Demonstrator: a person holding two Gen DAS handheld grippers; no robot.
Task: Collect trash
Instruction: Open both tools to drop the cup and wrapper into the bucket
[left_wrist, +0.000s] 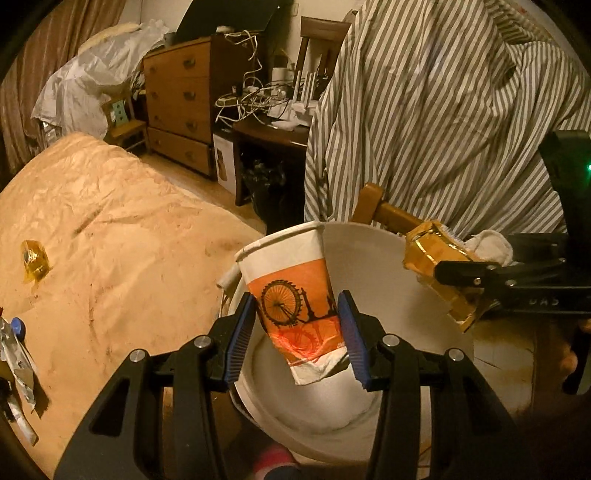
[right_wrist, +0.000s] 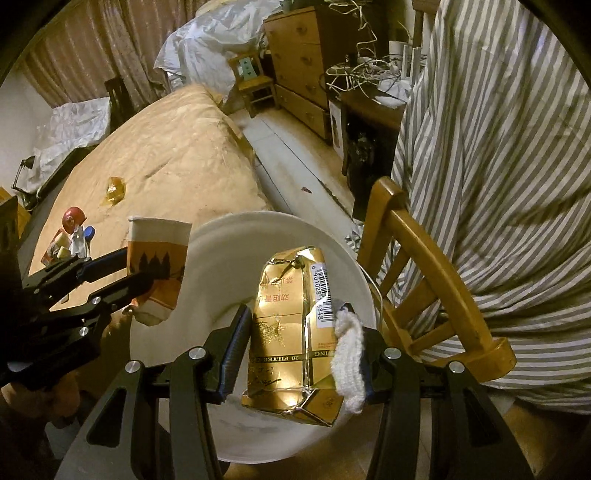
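Over white bucket (left_wrist: 373, 258) | left tongs (left_wrist: 297, 332) grip cup (left_wrist: 291, 280) | right tongs (right_wrist: 301, 354) grip gold pack (right_wrist: 284, 325)

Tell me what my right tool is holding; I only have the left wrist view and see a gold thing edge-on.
Observer: The right tool is shut on a crumpled gold cigarette pack with a barcode on its side, held over the white bucket.
Operator: Is anything else caught in that grip?
Observer: Yes, a bit of white knitted cloth sits between the pack and one finger.
Operator: What trash is still on the table beyond what I see at my left edge?
Observer: Beside the blue bottle cap there is a red round object and some wrappers; farther out lies the yellow wrapper.
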